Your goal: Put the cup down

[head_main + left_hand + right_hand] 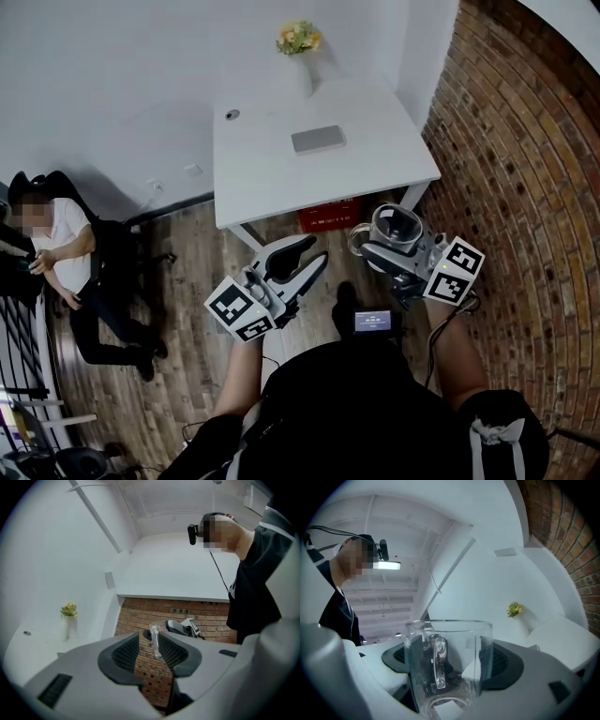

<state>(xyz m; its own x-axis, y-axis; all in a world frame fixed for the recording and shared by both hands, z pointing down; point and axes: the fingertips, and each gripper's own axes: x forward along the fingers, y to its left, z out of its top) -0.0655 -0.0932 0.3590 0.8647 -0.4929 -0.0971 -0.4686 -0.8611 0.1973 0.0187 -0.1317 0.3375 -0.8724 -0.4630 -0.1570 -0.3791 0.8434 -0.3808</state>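
A clear glass cup [395, 225] with a handle is held in the air, below the white table's [272, 178] near edge. My right gripper [389, 241] is shut on it. In the right gripper view the cup [449, 660] stands upright between the dark pads [504, 665], its handle turned toward the camera. My left gripper [302, 261] hangs to the left of the cup, open with nothing in it. Between the left gripper's [147, 651] spread pads, the cup [154, 641] and the right gripper [182, 626] show farther off.
On the table lie a flat grey pad [318, 140] and a small round fitting [232, 114]; a vase of flowers [299, 39] stands at its back. A red crate [328, 216] sits underneath. A brick wall [525, 187] runs along the right. A person [66, 253] sits at far left.
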